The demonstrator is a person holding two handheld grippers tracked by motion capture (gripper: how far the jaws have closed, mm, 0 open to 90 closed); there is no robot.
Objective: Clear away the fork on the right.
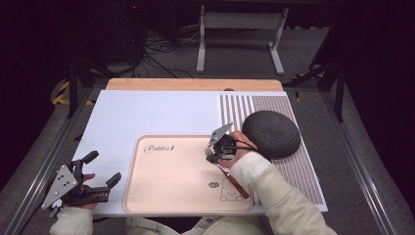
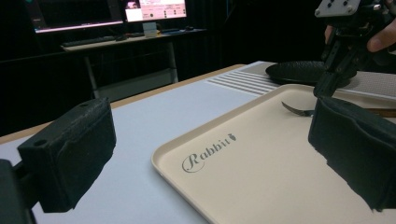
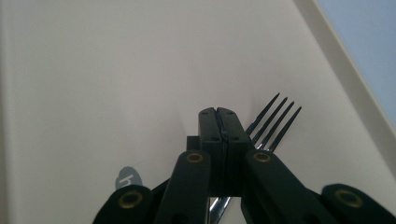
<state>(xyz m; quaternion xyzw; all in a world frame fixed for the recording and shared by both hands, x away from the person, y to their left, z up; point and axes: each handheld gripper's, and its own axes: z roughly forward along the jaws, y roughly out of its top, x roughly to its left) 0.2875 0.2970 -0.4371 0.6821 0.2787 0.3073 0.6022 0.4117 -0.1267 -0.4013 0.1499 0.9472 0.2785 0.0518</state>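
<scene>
A fork with a brown wooden handle lies on the beige tray, which is printed with "Rabbit" and a small bear. Its tines point toward the tray's far edge. My right gripper hovers over the fork's neck with its jaws pressed together and nothing between them. From the left gripper view, that gripper hangs just above the fork. My left gripper rests off the tray's left side, open and empty, and its wide-apart jaws frame the tray.
A dark grey domed object sits on a striped mat at the right, close behind the right hand. A white sheet covers the table. Beyond the far edge stand a stand's legs and cables on the floor.
</scene>
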